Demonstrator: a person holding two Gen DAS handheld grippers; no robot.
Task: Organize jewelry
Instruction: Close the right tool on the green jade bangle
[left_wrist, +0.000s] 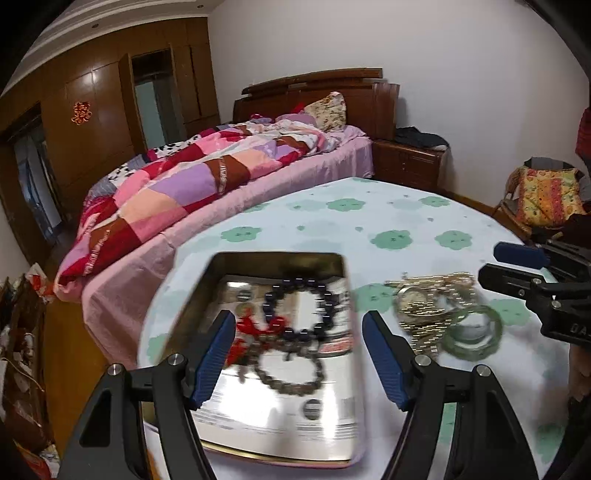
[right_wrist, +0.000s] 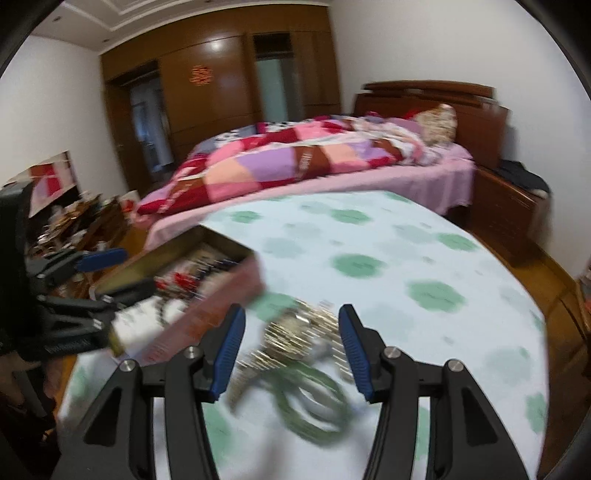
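Observation:
An open metal tin lies on the table and holds a dark bead bracelet, a brown bead bracelet and a red-tasselled piece. My left gripper hovers open and empty above the tin. To the tin's right lie a gold watch with chains and a green jade bangle. My right gripper is open and empty just above the gold pile and the bangle. The tin is to its left. The right wrist view is blurred.
The table has a white cloth with green flowers. A bed with a patchwork quilt lies beyond its far edge. A nightstand and a chair with a cushion stand at the right. My right gripper shows at the left wrist view's right edge.

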